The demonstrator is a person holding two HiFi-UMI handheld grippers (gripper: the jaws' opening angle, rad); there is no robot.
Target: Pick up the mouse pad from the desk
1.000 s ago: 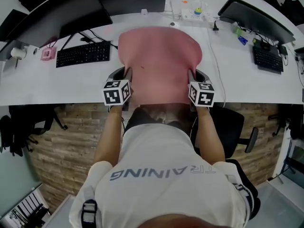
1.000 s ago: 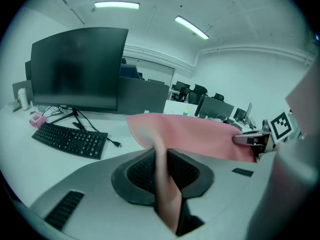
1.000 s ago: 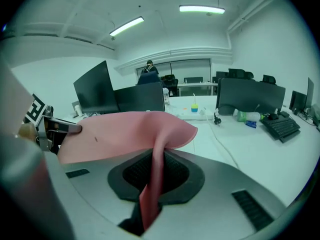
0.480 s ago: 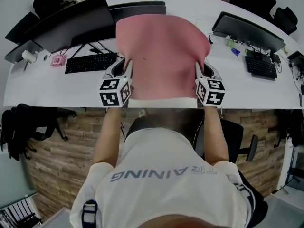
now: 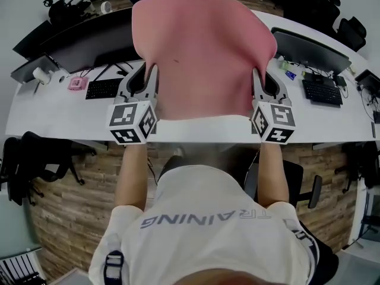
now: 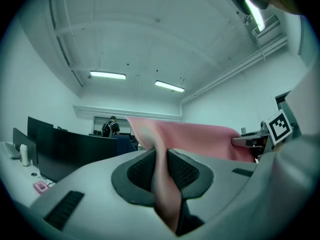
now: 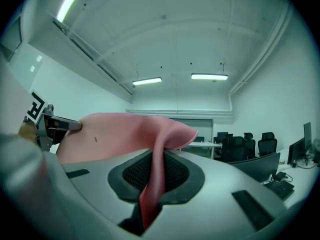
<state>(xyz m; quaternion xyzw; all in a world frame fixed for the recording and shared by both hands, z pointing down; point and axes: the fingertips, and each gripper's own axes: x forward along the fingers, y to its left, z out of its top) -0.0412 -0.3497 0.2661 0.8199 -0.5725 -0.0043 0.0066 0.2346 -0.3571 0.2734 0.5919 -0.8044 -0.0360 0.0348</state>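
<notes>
A large pink mouse pad hangs in the air above the white desk, stretched between my two grippers. My left gripper is shut on its left edge, and the pink sheet is pinched between the dark ribbed pads. My right gripper is shut on the right edge, where the pink sheet folds down between the pads. Both grippers point level, out across the room. The pad hides the middle of the desk in the head view.
A black keyboard and a small pink item lie at the left of the desk, with a dark monitor behind. Another monitor and keyboard stand at the right. Office chairs sit beyond. A person stands far off.
Both grippers have risen together with the pink mouse pad, which has come up off the desk and now covers more of the head view.
</notes>
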